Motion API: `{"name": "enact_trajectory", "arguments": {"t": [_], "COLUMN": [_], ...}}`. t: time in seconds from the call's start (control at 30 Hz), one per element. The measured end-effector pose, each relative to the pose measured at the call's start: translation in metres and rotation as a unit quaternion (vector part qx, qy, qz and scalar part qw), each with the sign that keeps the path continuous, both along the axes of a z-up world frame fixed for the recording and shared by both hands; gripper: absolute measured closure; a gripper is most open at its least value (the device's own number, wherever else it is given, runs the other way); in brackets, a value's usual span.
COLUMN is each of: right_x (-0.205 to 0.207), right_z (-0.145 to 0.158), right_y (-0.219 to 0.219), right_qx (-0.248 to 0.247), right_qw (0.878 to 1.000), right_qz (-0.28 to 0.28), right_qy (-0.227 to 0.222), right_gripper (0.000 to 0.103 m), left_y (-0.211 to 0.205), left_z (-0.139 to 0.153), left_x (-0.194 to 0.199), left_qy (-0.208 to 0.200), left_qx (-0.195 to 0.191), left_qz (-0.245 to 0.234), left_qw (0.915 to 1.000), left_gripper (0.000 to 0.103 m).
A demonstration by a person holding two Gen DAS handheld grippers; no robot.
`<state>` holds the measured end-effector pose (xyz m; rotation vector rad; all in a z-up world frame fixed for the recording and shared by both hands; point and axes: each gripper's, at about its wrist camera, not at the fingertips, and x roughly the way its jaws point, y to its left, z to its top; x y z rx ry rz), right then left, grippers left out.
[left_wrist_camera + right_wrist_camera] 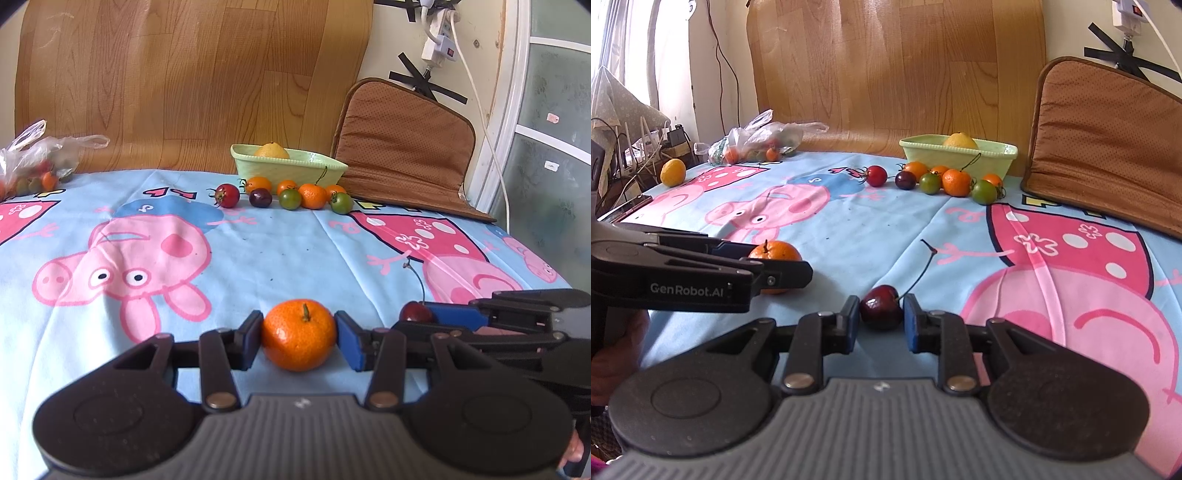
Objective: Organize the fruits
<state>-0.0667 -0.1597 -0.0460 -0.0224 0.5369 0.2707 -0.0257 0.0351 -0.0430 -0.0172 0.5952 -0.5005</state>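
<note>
The left gripper has a mandarin squarely between its blue pads, both touching the peel, so it looks clamped on the fruit, stem up. The right gripper brackets a dark cherry; its left pad touches, the right one shows a sliver of gap (whether it truly grips, I cannot tell). The cherry's stem runs off toward 1 o'clock. Both fruits appear to sit on the cartoon-print cloth. From each gripper the pale green dish with its lemon lies at about 12 o'clock, well apart, behind a row of small tomatoes and another mandarin. The left gripper seems slightly nearer. Behind stand a wooden panel and a brown cushion.
</note>
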Motion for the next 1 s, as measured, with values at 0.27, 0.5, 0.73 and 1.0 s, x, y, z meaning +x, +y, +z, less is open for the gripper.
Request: {"name": "enact_trajectory", "arguments": {"t": [0.27,0.5,0.73,1.0], "right_x": [0.002,0.013,0.022,0.031], "right_z": [0.004,0.004,0.005,0.022], "right_y": [-0.004,0.001,0.007,0.004], "right_qx": [0.011,0.019,0.028,0.026], "right_qw": [1.0,1.0,1.0,0.999], "right_qz": [-0.024,-0.008,0.003,0.003], "right_qy": [-0.009,-0.006,0.002,-0.022], "right_gripper": [0.076,0.076,0.076,0.076], "left_y": [0.007,0.031,0.033,0.029], "left_z": [0.003,0.007,0.003,0.026], "left_x": [0.007,0.018,0.021,0.03], "left_qy": [0.017,0.012,0.011,-0.003], "left_qx": [-0.026,-0.029,-0.025,-0.027], "left_qz": [0.005,0.055,0.066,0.051], "left_qw": [0.9995,0.998,0.9974,0.9983], "left_gripper": [0.062,0.062,0.062,0.062]}}
